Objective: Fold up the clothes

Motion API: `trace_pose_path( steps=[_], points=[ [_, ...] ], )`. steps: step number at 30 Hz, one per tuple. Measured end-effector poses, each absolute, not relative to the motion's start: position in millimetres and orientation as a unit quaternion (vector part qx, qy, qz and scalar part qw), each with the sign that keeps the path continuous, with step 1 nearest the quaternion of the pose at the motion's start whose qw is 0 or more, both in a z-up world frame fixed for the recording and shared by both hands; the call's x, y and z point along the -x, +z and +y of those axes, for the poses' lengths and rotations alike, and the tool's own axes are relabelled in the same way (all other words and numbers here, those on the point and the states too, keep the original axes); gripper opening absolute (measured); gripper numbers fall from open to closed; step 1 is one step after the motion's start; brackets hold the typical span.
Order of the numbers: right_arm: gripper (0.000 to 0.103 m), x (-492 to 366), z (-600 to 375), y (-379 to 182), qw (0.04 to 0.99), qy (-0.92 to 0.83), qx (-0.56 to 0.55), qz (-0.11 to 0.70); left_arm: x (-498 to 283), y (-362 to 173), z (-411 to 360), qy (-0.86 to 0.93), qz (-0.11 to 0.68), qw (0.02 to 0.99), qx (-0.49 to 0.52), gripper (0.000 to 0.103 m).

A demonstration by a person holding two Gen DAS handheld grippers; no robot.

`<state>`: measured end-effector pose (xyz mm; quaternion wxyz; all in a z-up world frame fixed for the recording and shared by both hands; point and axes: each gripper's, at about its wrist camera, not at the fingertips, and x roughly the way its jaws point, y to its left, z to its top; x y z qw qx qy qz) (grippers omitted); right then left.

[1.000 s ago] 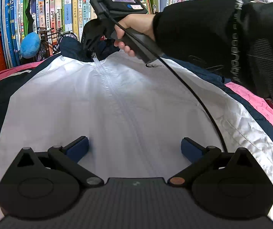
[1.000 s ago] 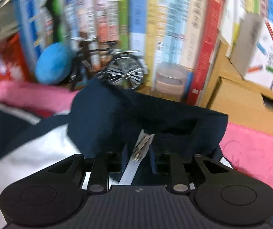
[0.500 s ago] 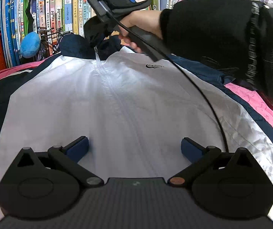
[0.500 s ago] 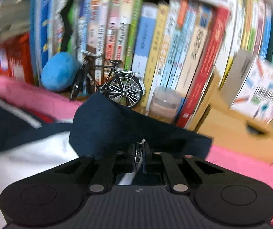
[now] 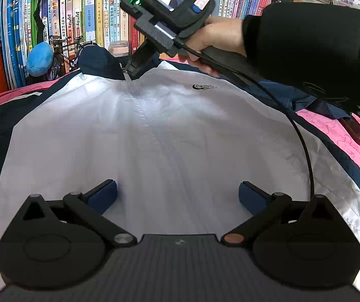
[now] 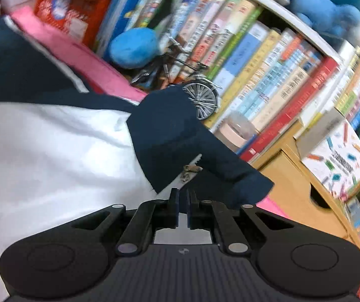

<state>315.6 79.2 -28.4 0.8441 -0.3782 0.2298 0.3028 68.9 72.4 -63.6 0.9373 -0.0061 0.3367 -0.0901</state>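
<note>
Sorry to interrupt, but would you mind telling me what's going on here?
A person is working on a white and navy jacket spread on a pink cover before a bookshelf. The right gripper is nearly shut at the zipper top by the collar. The left gripper hovers open over the jacket's lower front. No fold is made yet.

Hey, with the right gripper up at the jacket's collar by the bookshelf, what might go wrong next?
1. The right gripper, nearly shut on the zipper pull of the white and navy zip-up jacket, could lose that small tab.
2. The small metal model bicycle and round blue plush toy sit right behind the navy collar; a further pull might knock them.
3. The open left gripper isn't pinning the jacket, so it may slide.
</note>
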Motion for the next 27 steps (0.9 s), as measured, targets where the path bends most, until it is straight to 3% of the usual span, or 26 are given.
trace_pose_path(
  steps=[3, 4, 6, 9, 10, 17, 19, 21, 23, 25, 27],
  points=[
    [0.043, -332, 88, -28, 0.839, 0.314, 0.365, 0.252, -69, -64, 72, -0.09, 0.337, 0.937, 0.006, 0.103],
    [0.043, -339, 89, -27, 0.843, 0.32, 0.341, 0.265, -69, -63, 72, -0.09, 0.337, 0.937, 0.006, 0.103],
    [0.042, -350, 86, -27, 0.854, 0.323, 0.297, 0.281, -69, -63, 72, -0.09, 0.337, 0.937, 0.007, 0.103],
    [0.017, -367, 82, -28, 0.866, 0.326, 0.228, 0.303, -68, -63, 72, -0.09, 0.336, 0.937, 0.007, 0.103],
    [0.016, -372, 81, -28, 0.869, 0.327, 0.205, 0.311, -68, -63, 72, -0.09, 0.336, 0.937, 0.008, 0.103],
    [0.018, -384, 73, -29, 0.875, 0.34, 0.138, 0.315, -68, -63, 72, -0.091, 0.336, 0.937, 0.007, 0.103],
    [0.026, -395, 71, -30, 0.874, 0.339, 0.09, 0.337, -68, -63, 72, -0.091, 0.336, 0.937, 0.007, 0.103],
    [0.027, -405, 69, -32, 0.87, 0.344, 0.042, 0.352, -68, -62, 72, -0.091, 0.336, 0.937, 0.008, 0.103],
    [0.024, -402, 73, -34, 0.875, 0.338, 0.056, 0.341, -67, -63, 72, -0.091, 0.336, 0.937, 0.008, 0.103],
    [0.009, -396, 76, -32, 0.884, 0.328, 0.075, 0.325, -67, -63, 71, -0.091, 0.336, 0.937, 0.008, 0.103],
    [0.009, -387, 72, -24, 0.892, 0.329, 0.071, 0.302, -67, -63, 71, -0.091, 0.336, 0.937, 0.008, 0.103]
  ],
)
